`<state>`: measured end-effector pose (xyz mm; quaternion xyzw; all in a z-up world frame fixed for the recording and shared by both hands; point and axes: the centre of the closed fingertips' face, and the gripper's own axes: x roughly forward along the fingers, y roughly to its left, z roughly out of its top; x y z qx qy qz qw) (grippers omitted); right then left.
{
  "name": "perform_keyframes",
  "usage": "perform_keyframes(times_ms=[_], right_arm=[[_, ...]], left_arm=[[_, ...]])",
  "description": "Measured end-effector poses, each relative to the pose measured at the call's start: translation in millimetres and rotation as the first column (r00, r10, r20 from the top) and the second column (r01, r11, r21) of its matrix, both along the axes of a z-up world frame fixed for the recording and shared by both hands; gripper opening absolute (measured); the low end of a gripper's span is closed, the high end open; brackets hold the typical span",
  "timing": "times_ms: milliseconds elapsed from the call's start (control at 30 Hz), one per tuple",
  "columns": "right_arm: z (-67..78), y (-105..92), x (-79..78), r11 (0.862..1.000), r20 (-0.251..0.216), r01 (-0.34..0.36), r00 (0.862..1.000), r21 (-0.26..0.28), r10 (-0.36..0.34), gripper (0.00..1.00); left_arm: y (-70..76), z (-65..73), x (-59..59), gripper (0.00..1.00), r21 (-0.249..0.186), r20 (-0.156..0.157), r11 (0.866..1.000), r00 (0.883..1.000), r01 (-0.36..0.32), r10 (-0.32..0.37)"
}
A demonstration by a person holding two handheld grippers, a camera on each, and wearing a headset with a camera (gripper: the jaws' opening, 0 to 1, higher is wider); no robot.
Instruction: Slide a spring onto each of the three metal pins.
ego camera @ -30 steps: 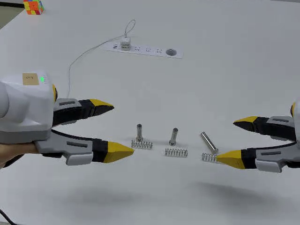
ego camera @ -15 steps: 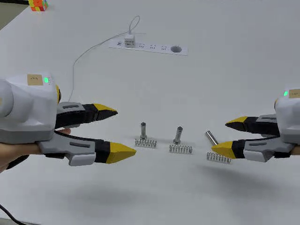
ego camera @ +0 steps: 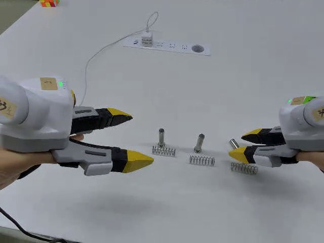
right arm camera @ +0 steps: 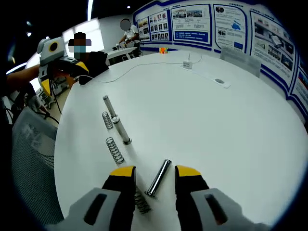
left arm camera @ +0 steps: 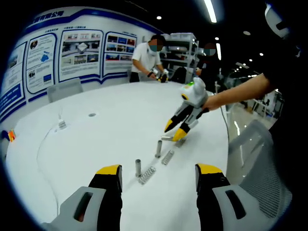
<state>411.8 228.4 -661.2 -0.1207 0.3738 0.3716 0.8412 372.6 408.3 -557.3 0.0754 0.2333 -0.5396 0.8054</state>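
Closing in over the last second, the right gripper [ego camera: 237,145] has narrowed its jaws, and they now sit on either side of the right pin [right arm camera: 159,178]. That pin lies flat on the table [ego camera: 167,202] between the yellow tips. The right gripper view shows a gap on both sides, so the jaws are apart and pinch nothing yet. The pin looks like smooth, stiff, round steel, so it will likely roll or squirt out of a skewed pinch. It is best taken square across the shank toward one end, which leaves the other end free for threading. The right spring [ego camera: 244,168] lies just beside it, near one jaw tip. It looks very light, with soft open coils that are easy to crush or flick away, so it calls for a gentle hold across a few coils at one end. The middle pin [ego camera: 199,143] and left pin [ego camera: 161,136] stand upright, with the middle spring [ego camera: 202,160] and left spring [ego camera: 164,151] lying at their feet. No spring is on a pin yet. The left gripper [ego camera: 142,139] hovers beside the left pin with its jaws spread wide and empty. A power strip [ego camera: 167,45] and its cable [ego camera: 96,55] lie well apart at the far side.
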Motion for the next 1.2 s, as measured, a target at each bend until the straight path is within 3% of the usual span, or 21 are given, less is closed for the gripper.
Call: perform_keyframes(times_ms=[867,1200], right_arm=[[-18.5,-0.4,14.8,0.99,-0.015,0.008,1.0,-0.144,-0.01,0.16],[-17.6,-0.9,15.9,0.984,-0.084,0.07,0.993,-0.163,-0.085,0.11]], left_arm=[[3.9,4.5,2.8,0.62,-0.018,0.012,1.0,1.0,-0.013,0.013],[1.9,6.3,0.2,0.61,-0.03,0.009,0.999,1.0,-0.012,0.012]])
